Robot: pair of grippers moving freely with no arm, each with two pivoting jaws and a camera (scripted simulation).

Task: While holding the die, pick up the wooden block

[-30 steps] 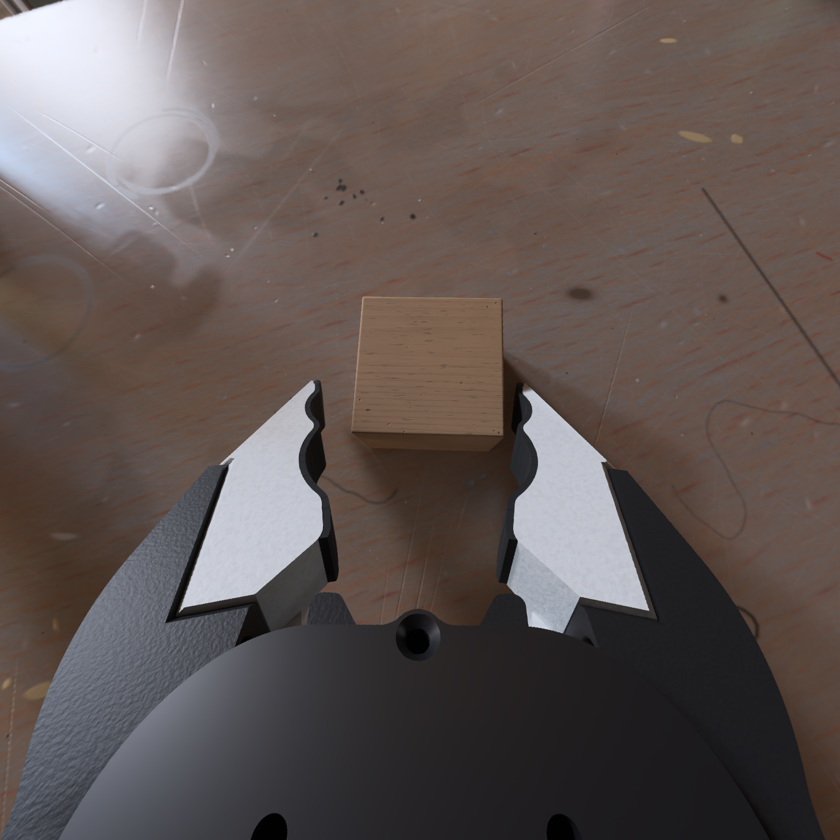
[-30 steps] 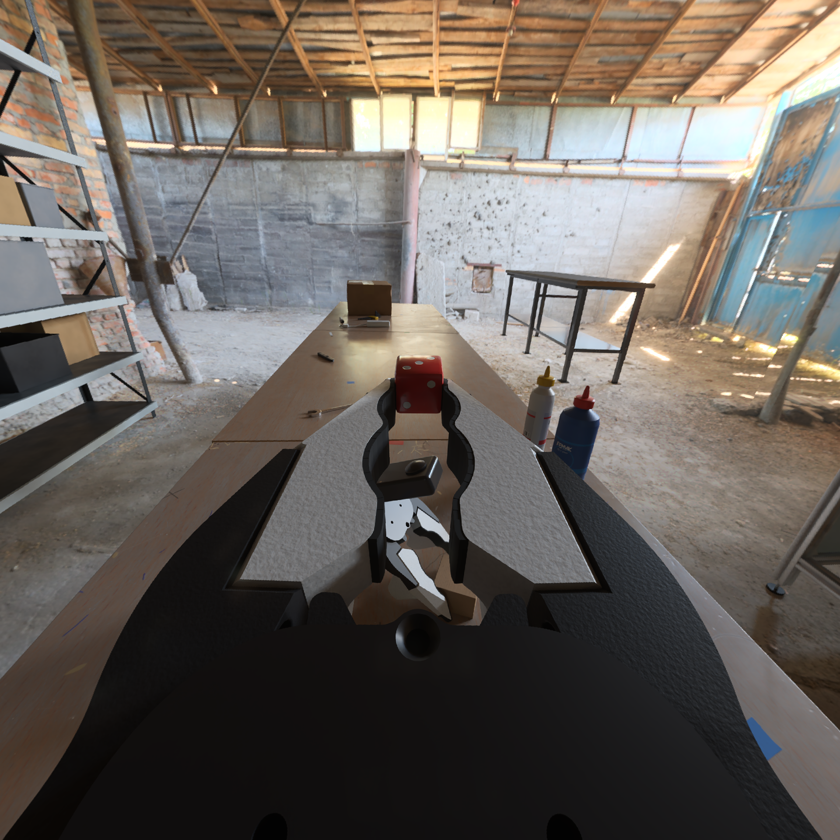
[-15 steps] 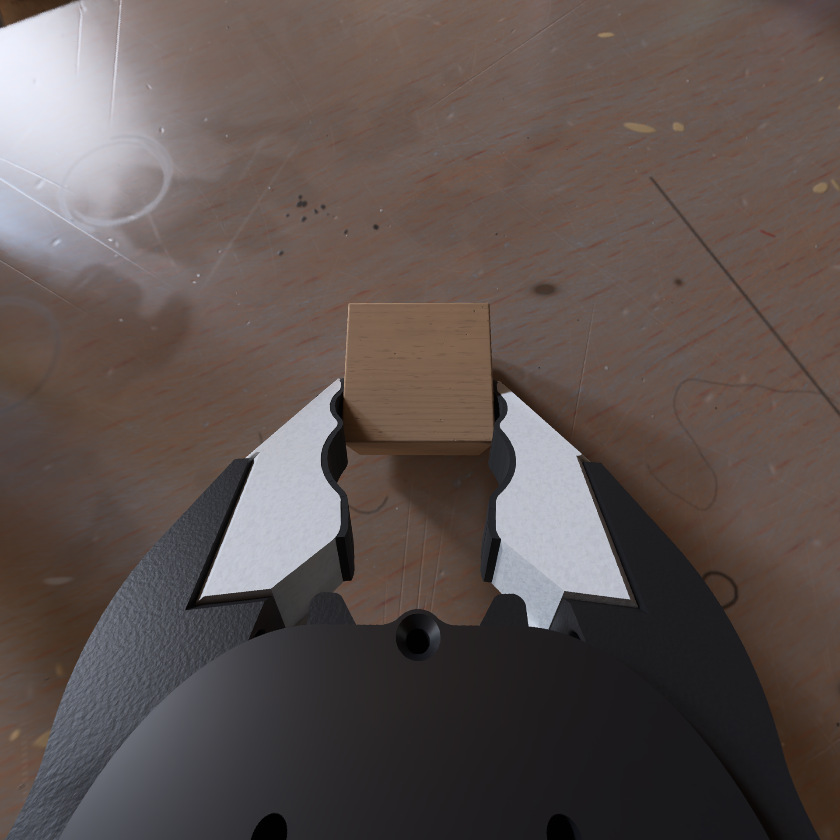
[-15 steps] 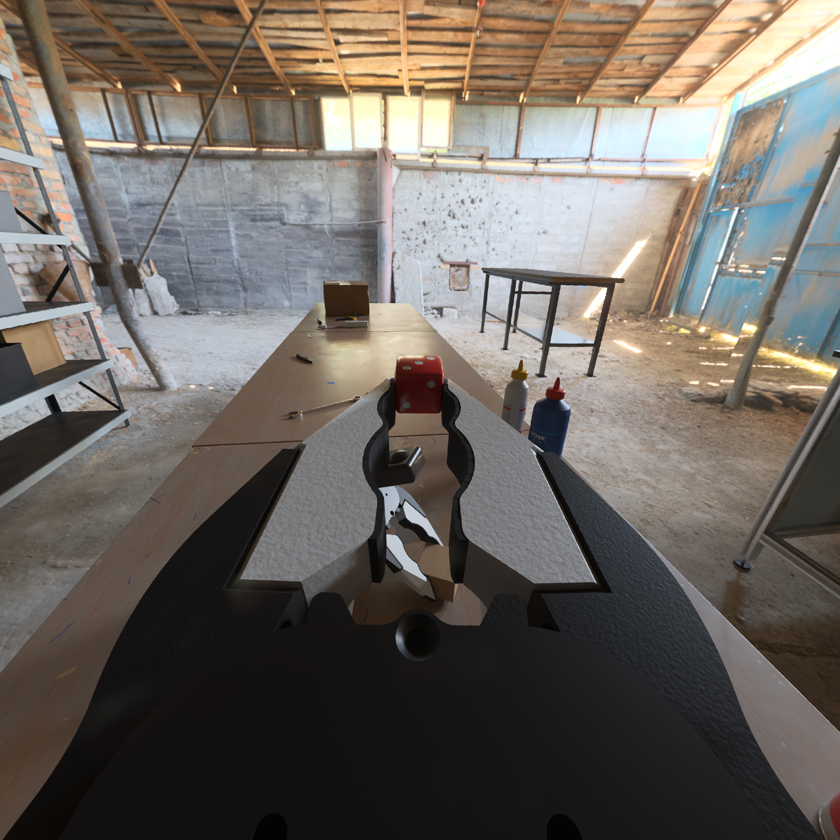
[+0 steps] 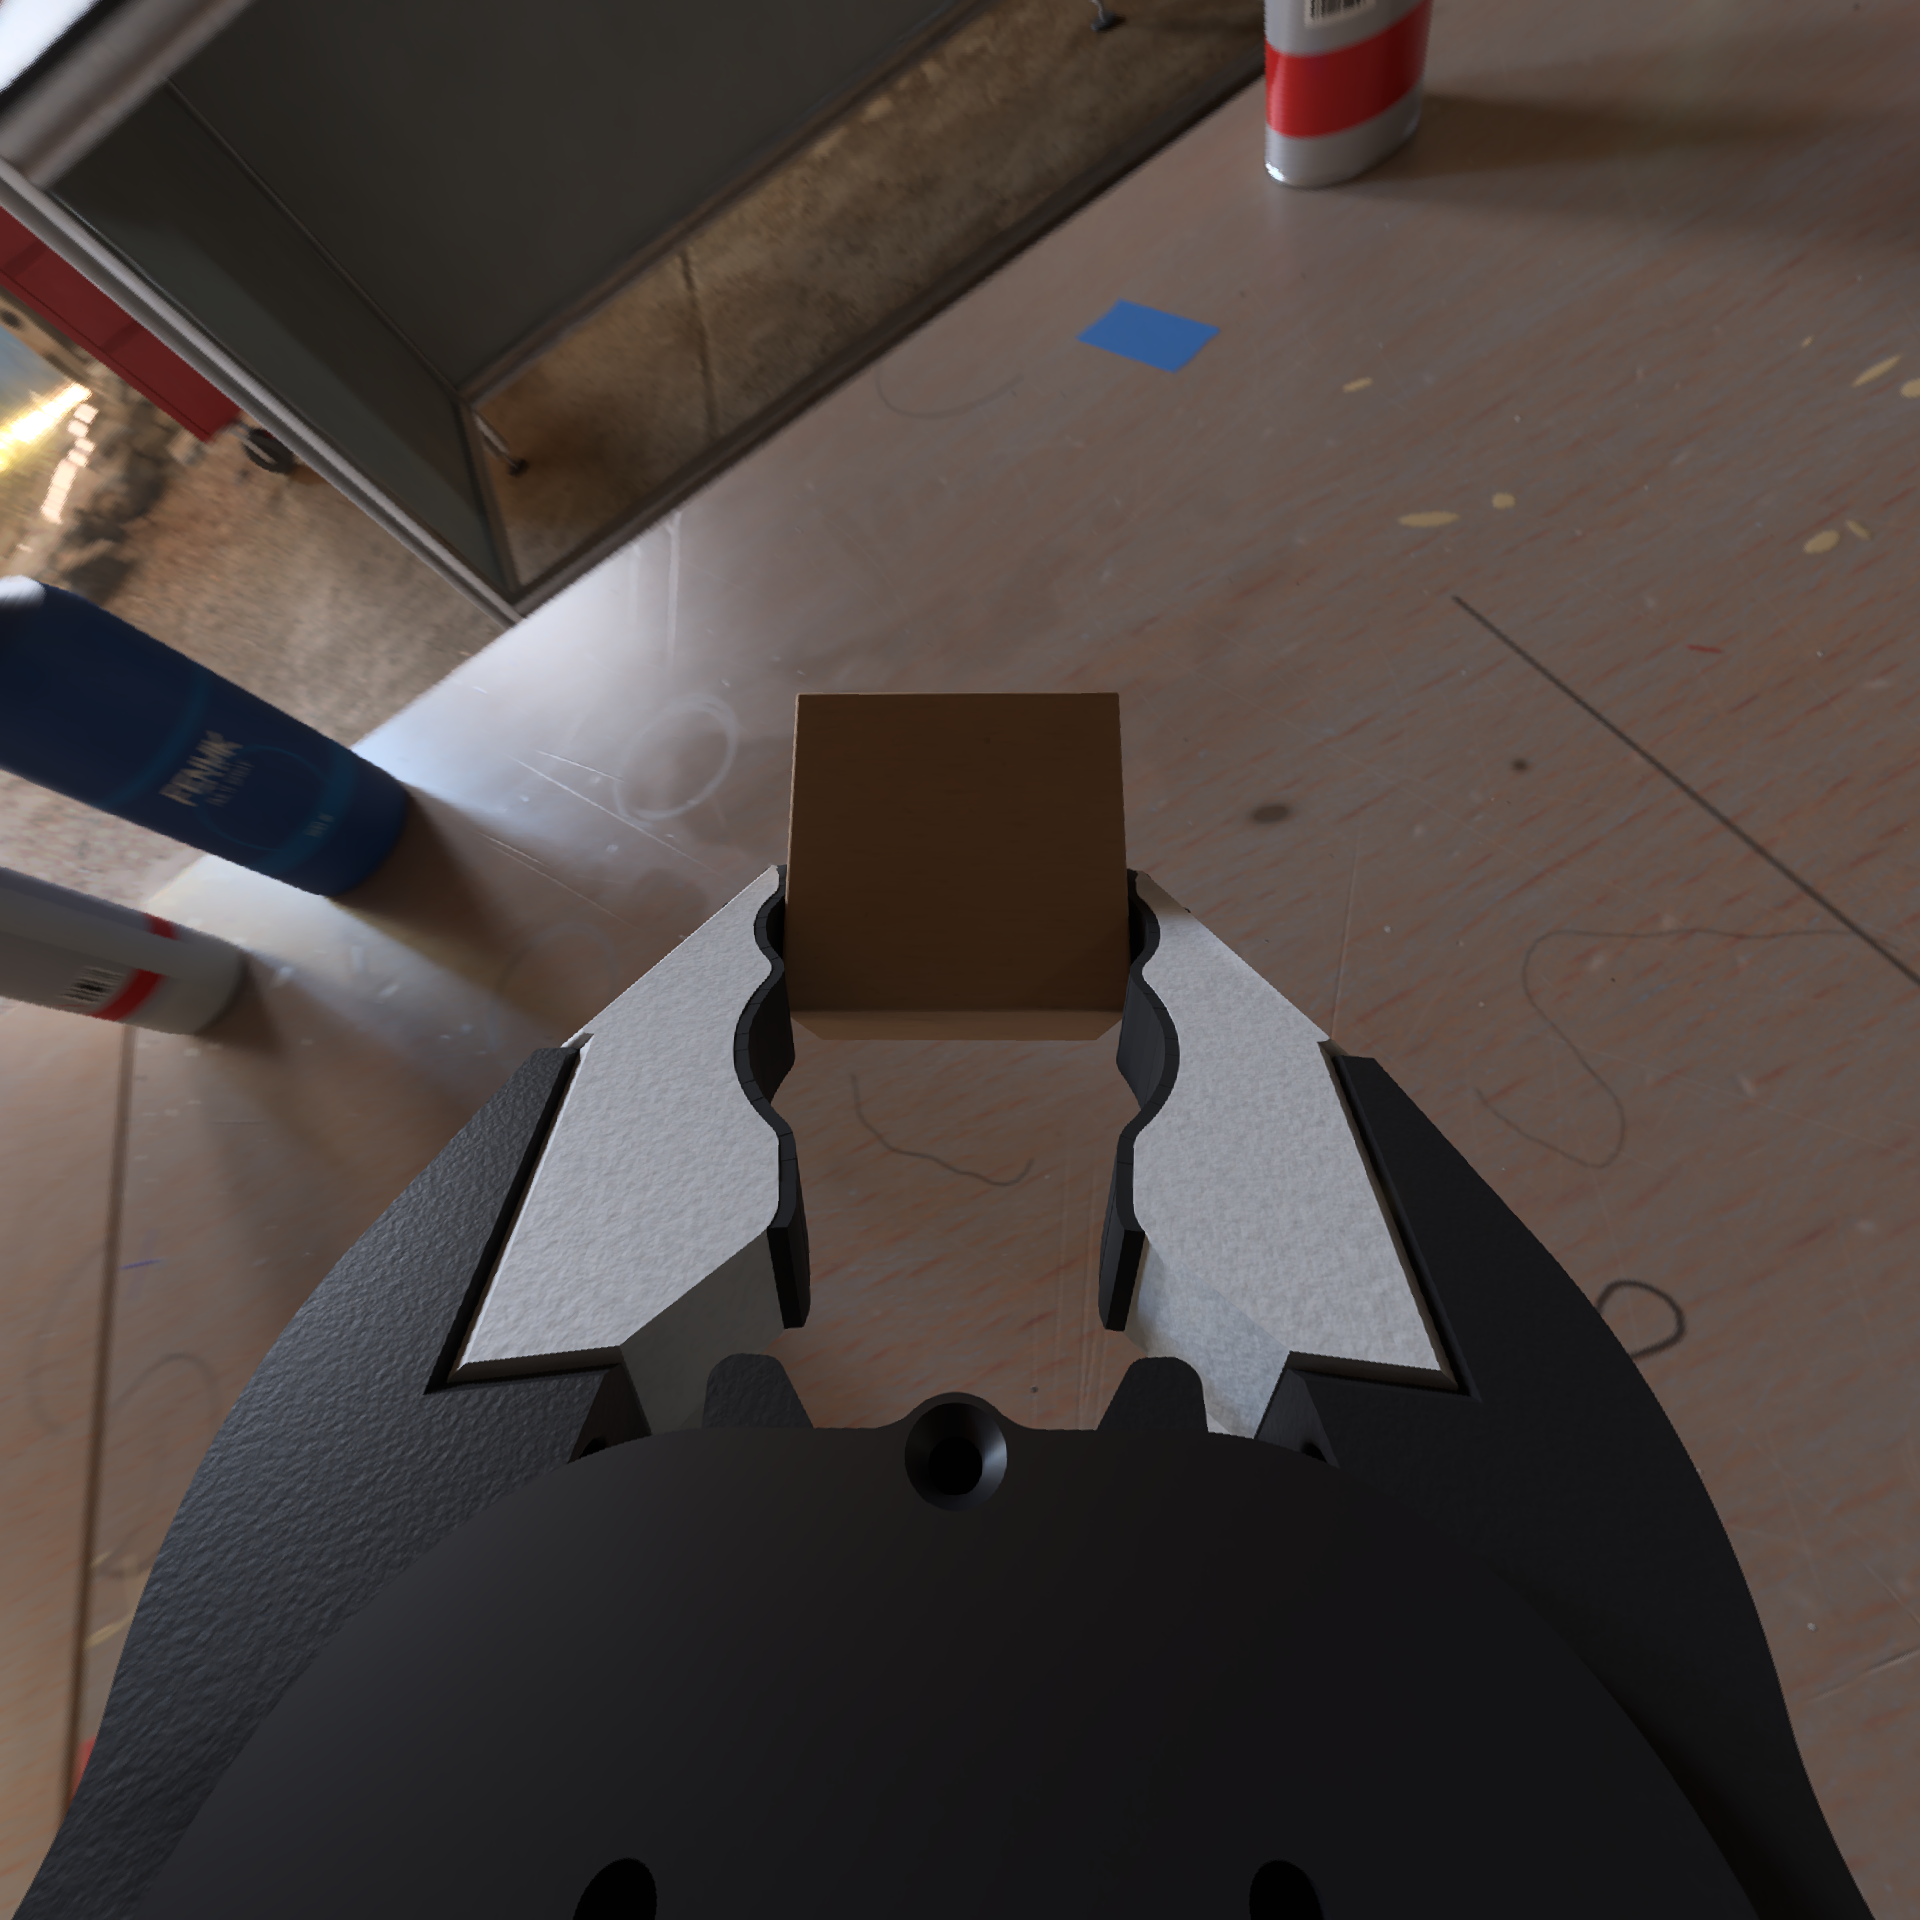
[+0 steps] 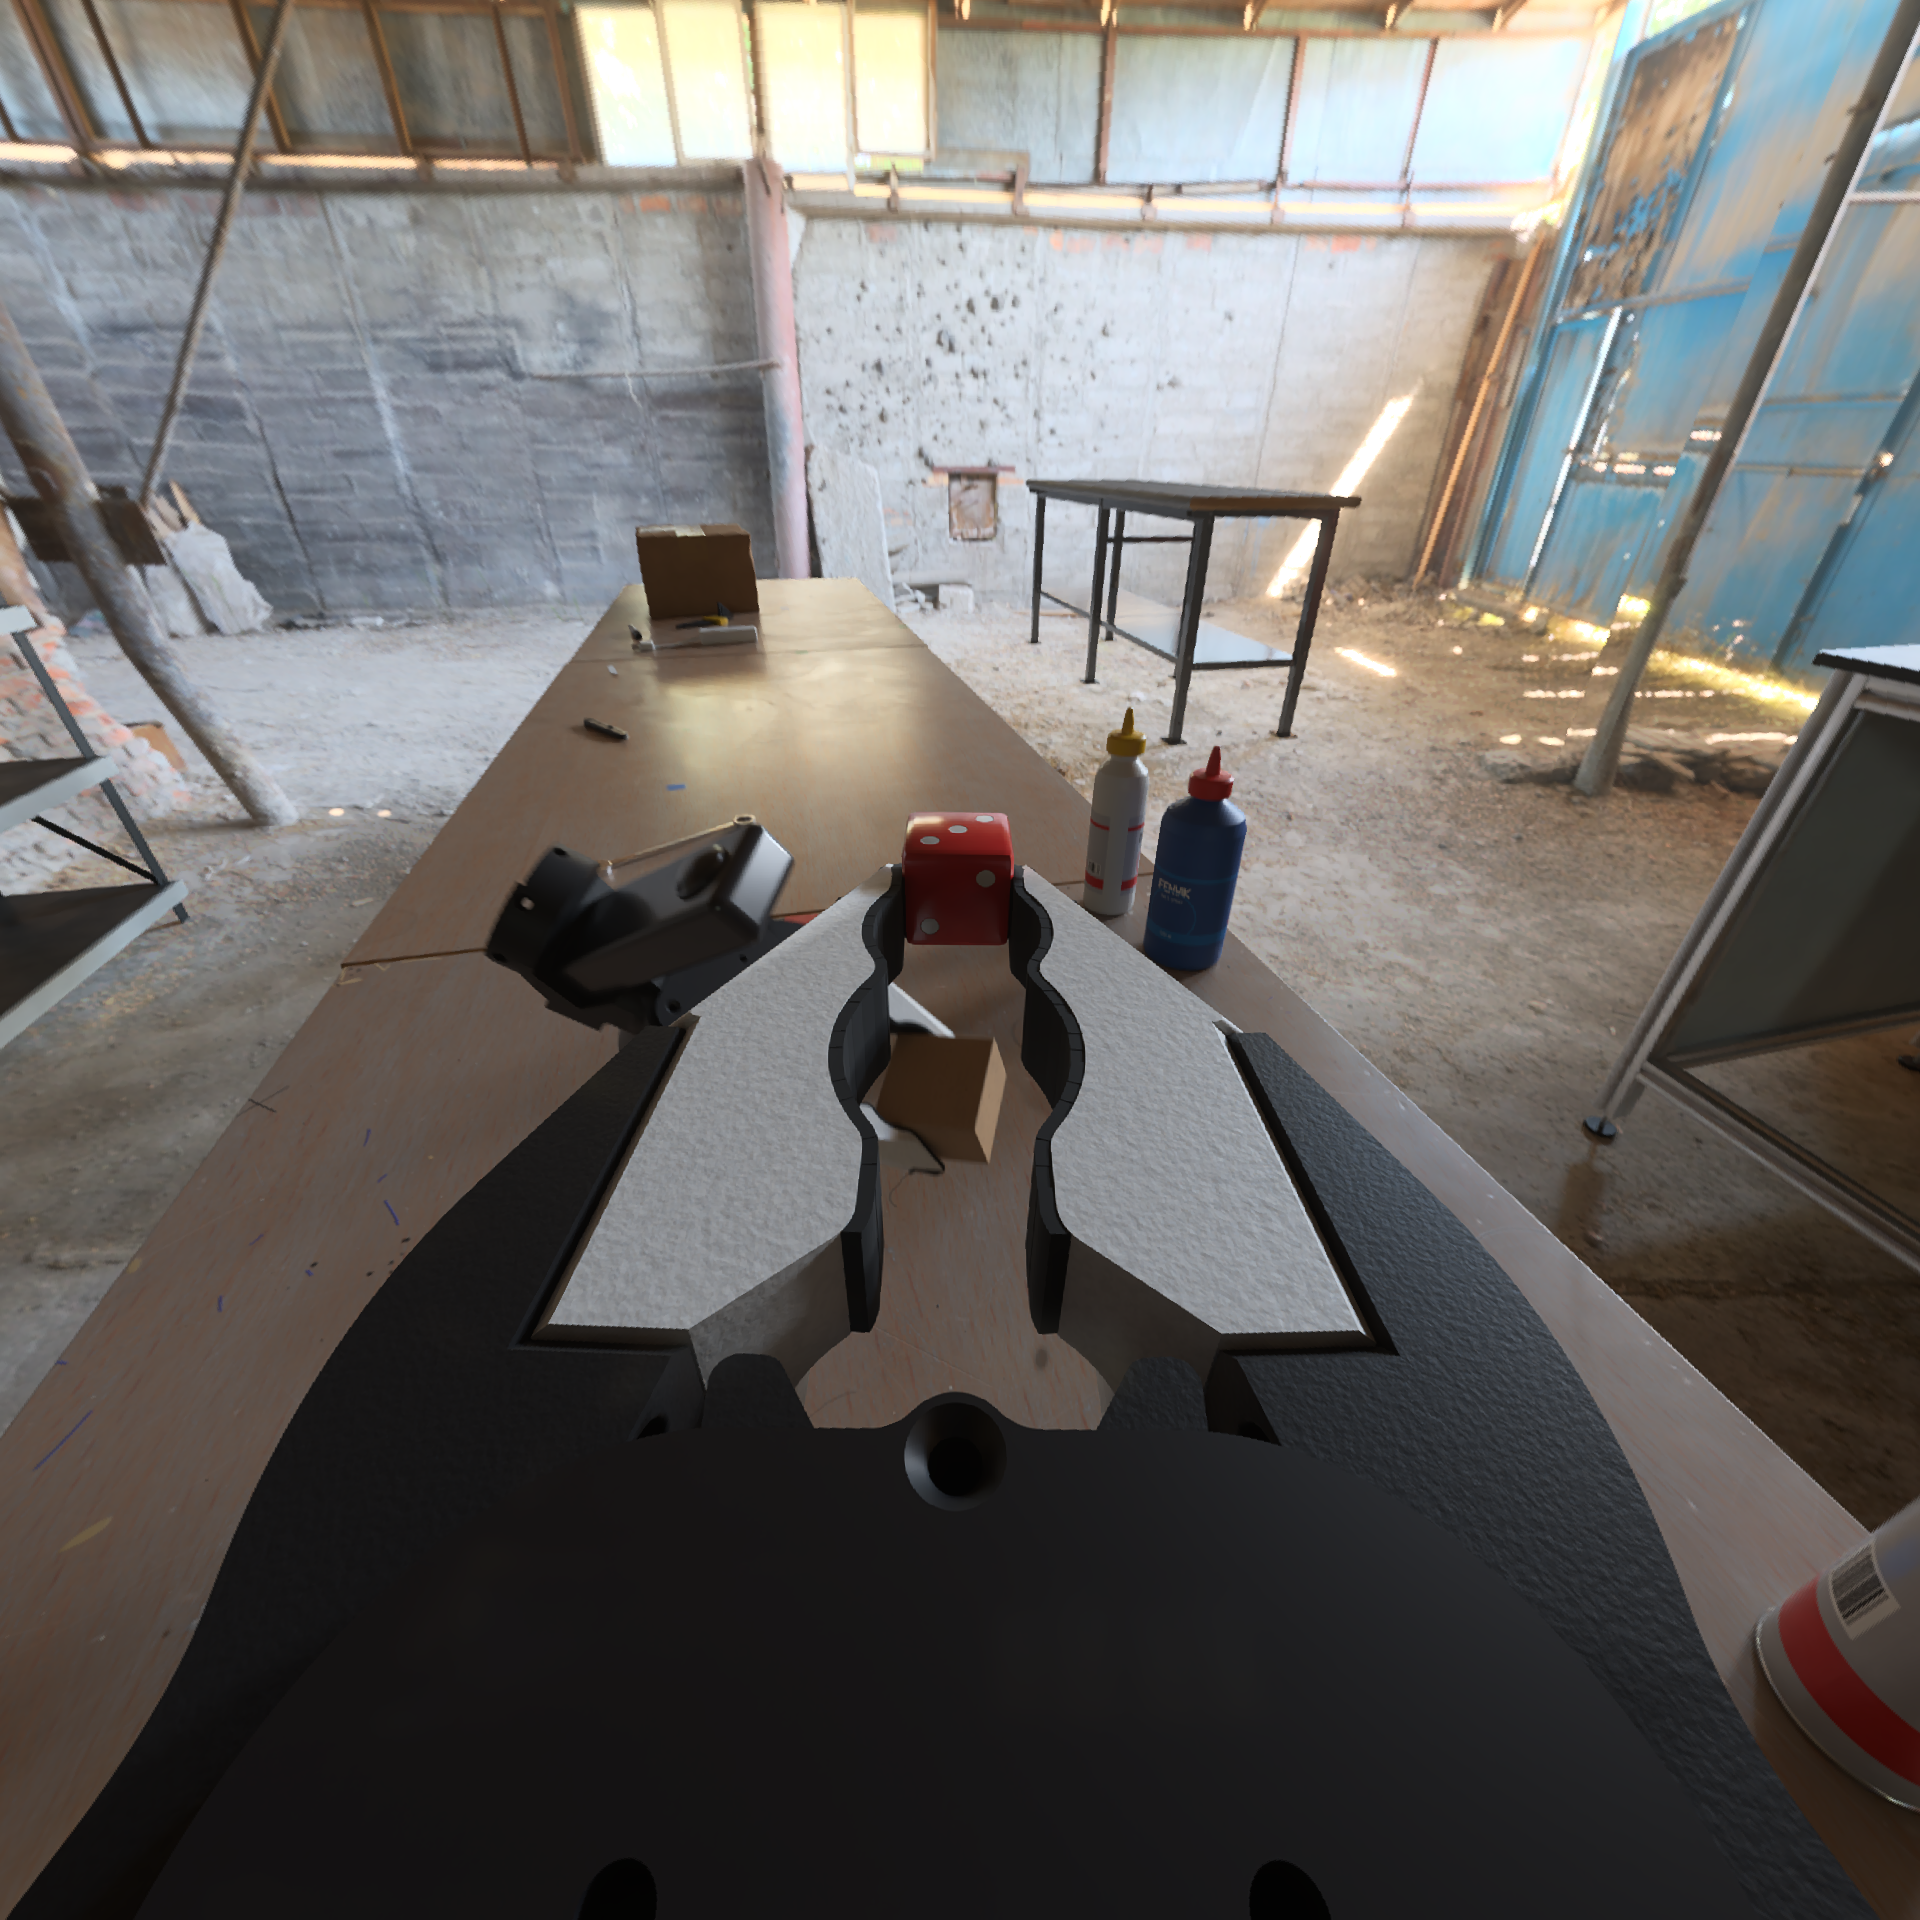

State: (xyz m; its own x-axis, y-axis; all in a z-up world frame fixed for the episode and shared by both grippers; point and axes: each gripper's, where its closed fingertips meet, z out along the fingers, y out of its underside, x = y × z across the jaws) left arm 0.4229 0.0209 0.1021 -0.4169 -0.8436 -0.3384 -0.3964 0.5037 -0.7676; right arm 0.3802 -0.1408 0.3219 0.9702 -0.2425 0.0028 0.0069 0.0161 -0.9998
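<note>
Item 1, left tool: clenching the wooden block between its two fingertips, the pads pressing on opposite side faces near the block's closer end. The block is showing clear of the worktop; in the right wrist view the same wooden block is hanging tilted above the surface with a shadow beneath it, so the lift is judged to be under way.

Item 2, right tool: gripping the red die at its very tips, white pips facing up and toward the camera. The die is sitting level between the pads, well above the worktop.

Item 3, left tool as seen from the right side: its black body is hovering to the left of the die, close to the right tool's left finger.

Item 4, blue bottle and white bottle with a red band: standing near the worktop edge, left of the block. A red-and-silver can is standing farther off, beyond a blue tape square.

Item 5, far end: a cardboard box is resting on the worktop.

Handling note, as a judgement: the block is being held by a short length of pad only, so a slow, straight rise is advisable, keeping pressure even to stop it pivoting. The right tool is best kept motionless and firmly closed, and the two tools kept apart, since the gap between them looks small.
</note>
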